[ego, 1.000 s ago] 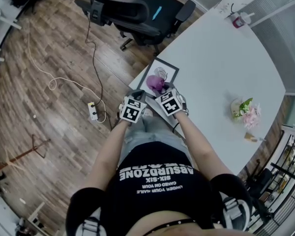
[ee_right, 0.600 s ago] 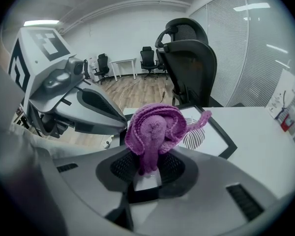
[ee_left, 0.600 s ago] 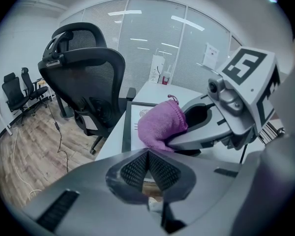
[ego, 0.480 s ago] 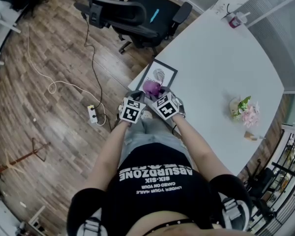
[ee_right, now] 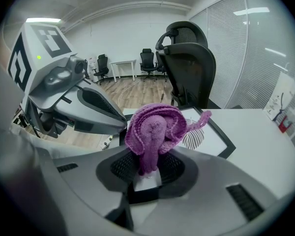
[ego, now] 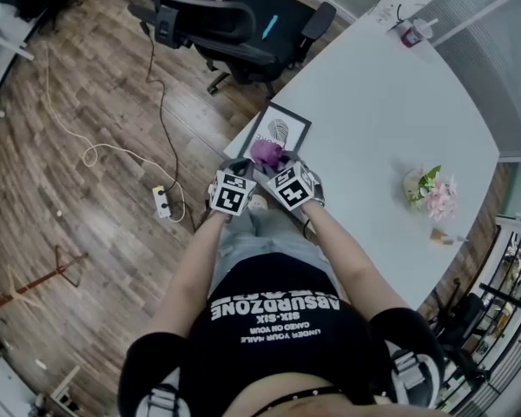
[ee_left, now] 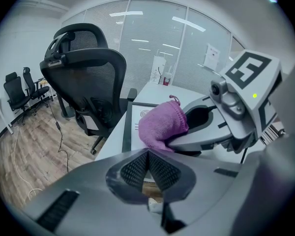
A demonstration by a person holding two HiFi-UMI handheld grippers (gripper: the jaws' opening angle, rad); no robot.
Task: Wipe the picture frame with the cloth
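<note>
1. The right gripper (ee_right: 148, 168) is clamped on the purple cloth (ee_right: 155, 127). Only a lower fold sits between the pads, and the rest bunches up above the tips.
2. The left gripper (ee_left: 148, 161) has its jaws pressed together with nothing between them. In the head view the left gripper (ego: 234, 176) sits just beside the right gripper (ego: 278, 168), at its 9 o'clock.
3. The picture frame (ego: 280, 130) lies flat on the near corner of the white table (ego: 391, 102), at 12 o'clock from both grippers. Its long side runs close to the table edge.
4. The cloth (ego: 266, 153) overlaps the frame's near end in the head view. From the left gripper view I judge it is held above the frame, but I can't confirm whether it touches. Wiping looks about to begin.
5. Risk: nothing pins the frame. A wipe stroke pushing toward 9 or 10 o'clock could slide it over the edge to the floor, toward the office chair (ego: 234, 24).
6. Risk: the grip on the cloth is thin. Drag against the frame could pull the fold out of the pads.
7. Risk: if I press too low, the hard jaw tips could scrape the frame face instead of the cloth.
8. Risk: the two grippers are close together. Any sideways sweep toward 9 o'clock could knock the left one.
9. The flowers (ego: 434, 194) at 3 o'clock are well apart and out of the way.
</note>
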